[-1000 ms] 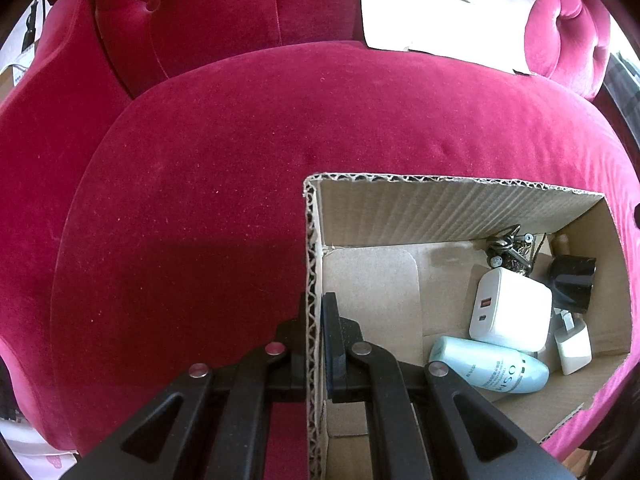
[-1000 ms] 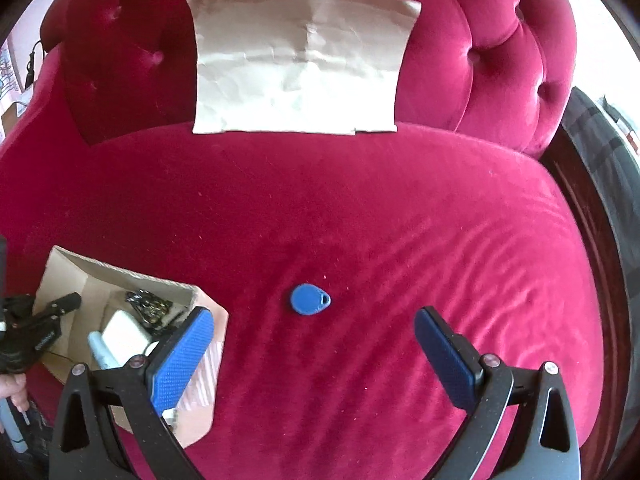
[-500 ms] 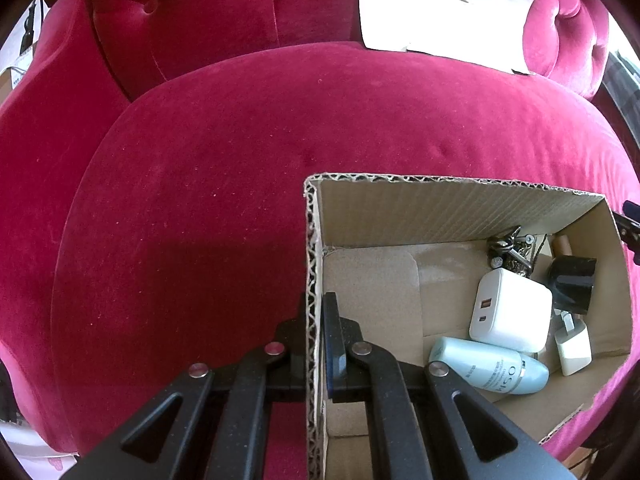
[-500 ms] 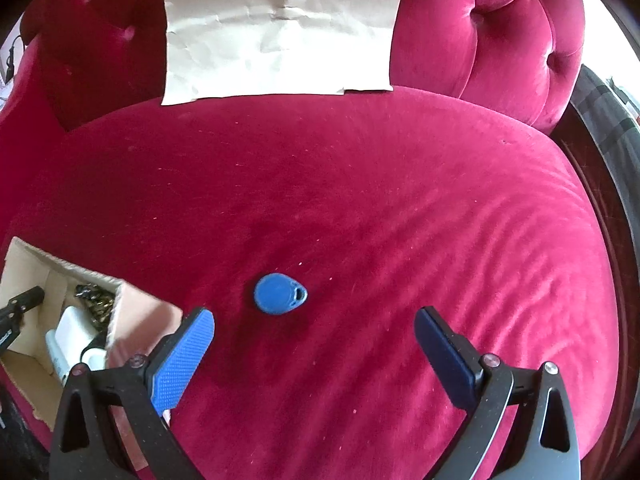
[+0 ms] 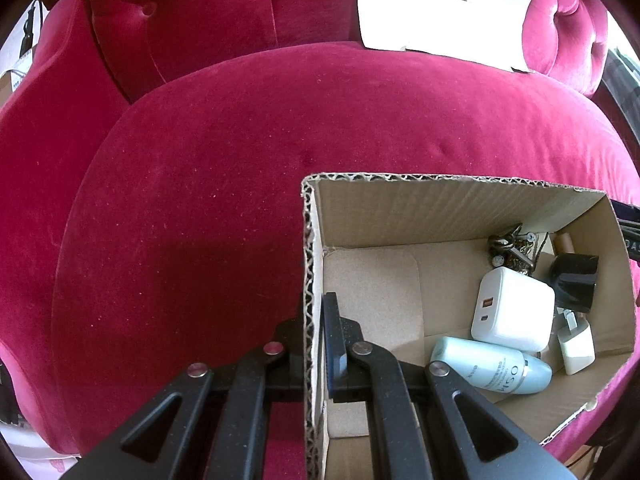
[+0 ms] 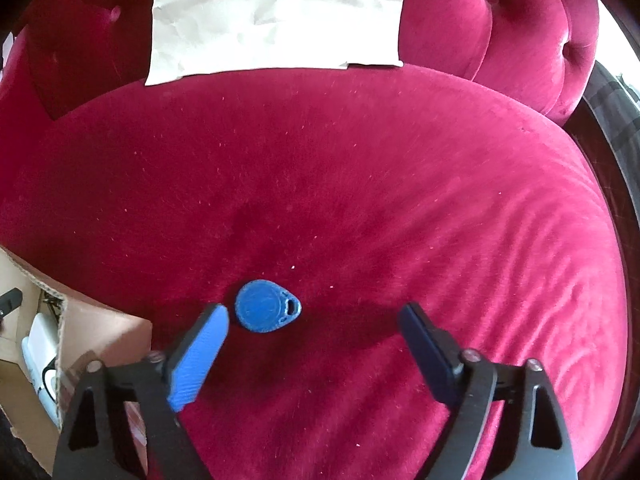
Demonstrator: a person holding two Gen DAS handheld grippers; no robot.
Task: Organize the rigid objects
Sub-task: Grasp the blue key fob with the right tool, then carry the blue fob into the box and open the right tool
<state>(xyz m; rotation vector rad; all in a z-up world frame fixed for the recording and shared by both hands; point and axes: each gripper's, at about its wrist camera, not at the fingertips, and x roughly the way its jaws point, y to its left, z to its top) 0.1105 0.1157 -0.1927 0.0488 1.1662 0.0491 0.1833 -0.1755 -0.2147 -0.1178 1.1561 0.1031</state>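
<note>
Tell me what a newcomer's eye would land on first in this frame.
The crimson velvet seat fills both views, with a lone blue fob lying on it just ahead of the right gripper, whose jaws have just been closing and stand astride it without touching. At the seat's edge, the left gripper is clamped on the wall of a cardboard box holding a white charger and a pale bottle.

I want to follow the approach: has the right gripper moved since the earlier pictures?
Yes. The right gripper has come down and forward toward the small blue teardrop-shaped key fob, which lies on the red velvet seat cushion. Its jaws have just been closing, not yet touching the fob.
</note>
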